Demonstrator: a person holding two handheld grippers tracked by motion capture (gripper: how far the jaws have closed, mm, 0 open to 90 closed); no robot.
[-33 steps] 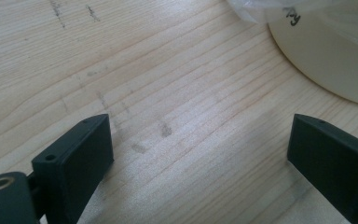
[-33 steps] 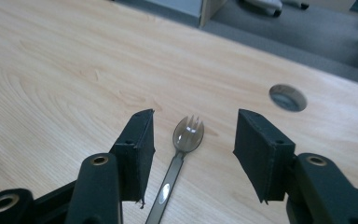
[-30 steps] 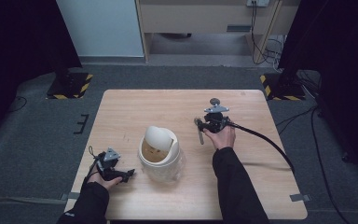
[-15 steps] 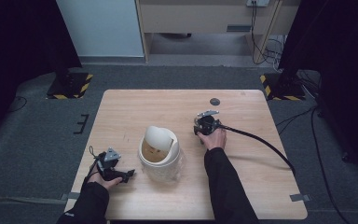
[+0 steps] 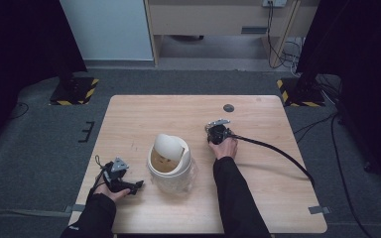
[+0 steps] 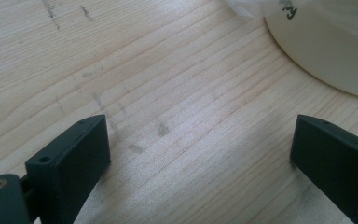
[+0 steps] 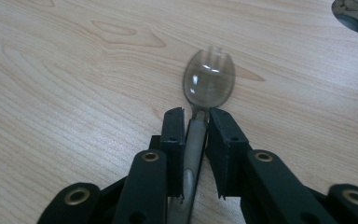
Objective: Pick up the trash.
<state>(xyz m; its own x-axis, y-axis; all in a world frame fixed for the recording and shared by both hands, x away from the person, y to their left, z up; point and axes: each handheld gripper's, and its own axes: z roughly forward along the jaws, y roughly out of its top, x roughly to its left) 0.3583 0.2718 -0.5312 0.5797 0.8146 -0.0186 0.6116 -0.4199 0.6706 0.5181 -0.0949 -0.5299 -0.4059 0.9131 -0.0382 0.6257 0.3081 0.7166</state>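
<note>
My right gripper (image 7: 196, 114) has just closed and is shut on the handle of a clear plastic spoon (image 7: 209, 77) with short tines at its tip; the spoon lies on the wooden table (image 5: 258, 193), bowl pointing away. In the high view the right gripper (image 5: 217, 130) rests low on the table, right of a cream bin with a swing lid (image 5: 171, 158). My left gripper (image 5: 136, 187) lies near the front left edge, left of the bin. Its jaws stand wide open over bare wood (image 6: 200, 144), and the bin's wall (image 6: 326, 56) is just beyond them.
A dark round hole (image 5: 228, 107) sits in the tabletop behind the right gripper and is at the upper right corner (image 7: 356, 14) in the right gripper view. The black cable (image 5: 278, 153) trails right across the table. A thin plastic liner wraps the bin's base.
The right gripper came down to the tabletop and a little toward the bin, and now grips the spoon. The left hand and the bin stayed put.
</note>
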